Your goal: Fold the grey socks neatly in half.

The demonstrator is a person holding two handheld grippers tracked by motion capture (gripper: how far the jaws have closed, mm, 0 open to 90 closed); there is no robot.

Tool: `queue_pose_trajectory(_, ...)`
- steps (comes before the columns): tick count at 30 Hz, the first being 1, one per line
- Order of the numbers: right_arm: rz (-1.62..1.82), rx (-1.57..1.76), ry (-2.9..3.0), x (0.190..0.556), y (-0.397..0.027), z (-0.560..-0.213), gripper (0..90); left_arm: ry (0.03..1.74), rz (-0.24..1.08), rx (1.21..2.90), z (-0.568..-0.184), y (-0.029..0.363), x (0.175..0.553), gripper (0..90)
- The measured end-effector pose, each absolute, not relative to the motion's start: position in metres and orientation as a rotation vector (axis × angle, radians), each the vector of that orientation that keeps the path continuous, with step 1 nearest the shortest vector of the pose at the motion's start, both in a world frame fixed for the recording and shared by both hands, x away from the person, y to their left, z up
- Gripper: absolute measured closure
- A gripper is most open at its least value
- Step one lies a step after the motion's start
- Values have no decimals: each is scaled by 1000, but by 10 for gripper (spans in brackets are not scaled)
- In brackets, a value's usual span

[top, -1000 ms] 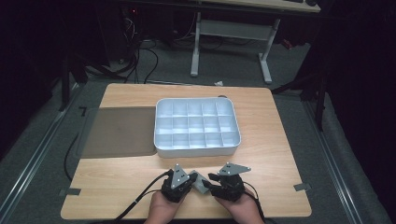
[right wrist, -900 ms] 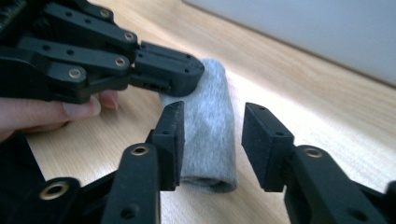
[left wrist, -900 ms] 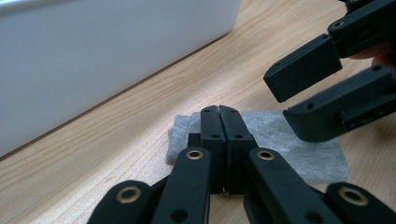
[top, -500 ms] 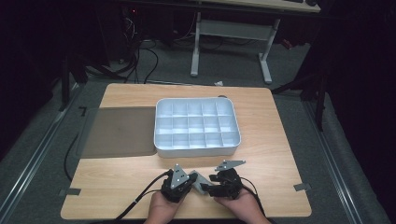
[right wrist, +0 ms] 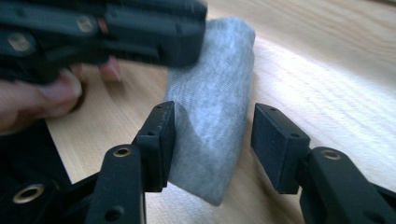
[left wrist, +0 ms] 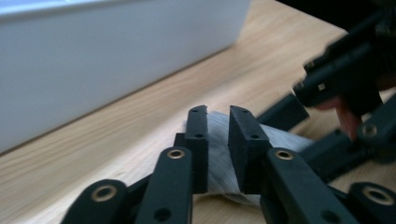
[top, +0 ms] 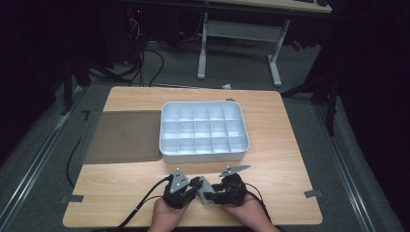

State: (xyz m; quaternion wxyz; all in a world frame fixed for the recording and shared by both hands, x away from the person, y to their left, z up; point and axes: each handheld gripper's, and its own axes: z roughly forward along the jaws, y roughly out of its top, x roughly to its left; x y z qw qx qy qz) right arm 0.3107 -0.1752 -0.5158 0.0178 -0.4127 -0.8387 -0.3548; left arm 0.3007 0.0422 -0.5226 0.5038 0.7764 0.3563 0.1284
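Two grippers met over a grey cloth at the table's near edge.

Nearest the person, both hands came in from the bottom of the high view, the left gripper point(top: 195, 184) and the right gripper point(top: 209, 195) pointing at each other. The cloth point(top: 205, 189) lay on the table point(top: 290, 159) between them. The left jaws had just been opening, the cloth point(left wrist: 219, 154) standing in their narrow gap; whether the pads pressed it could not be told. The right jaws stood wide and had just closed a little, with the cloth point(right wrist: 212, 116) between them, against one pad and apart from the other. Beyond sat a white tray point(top: 203, 155) of compartments, a dark mat point(top: 121, 137) to its left.
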Motion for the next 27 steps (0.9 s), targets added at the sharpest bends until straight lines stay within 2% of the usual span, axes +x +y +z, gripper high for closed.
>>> queue_pose_trajectory(6, -1100, -1236, -2642, 306, -167, -517, 612, 881, 324, 1864, -512, 66, 300, 753)
queue_pose_trajectory(11, -1080, -1207, -2683, 306, -164, -514, 649, 873, 394, 1895, -508, 88, 295, 722)
queue_pose_trajectory(18, -1023, -1149, -2757, 304, -159, -509, 670, 954, 492, 1948, -524, 132, 287, 625)
queue_pose_trajectory(27, -907, -1106, -2841, 306, -150, -503, 673, 1004, 499, 1899, -527, 144, 291, 575)
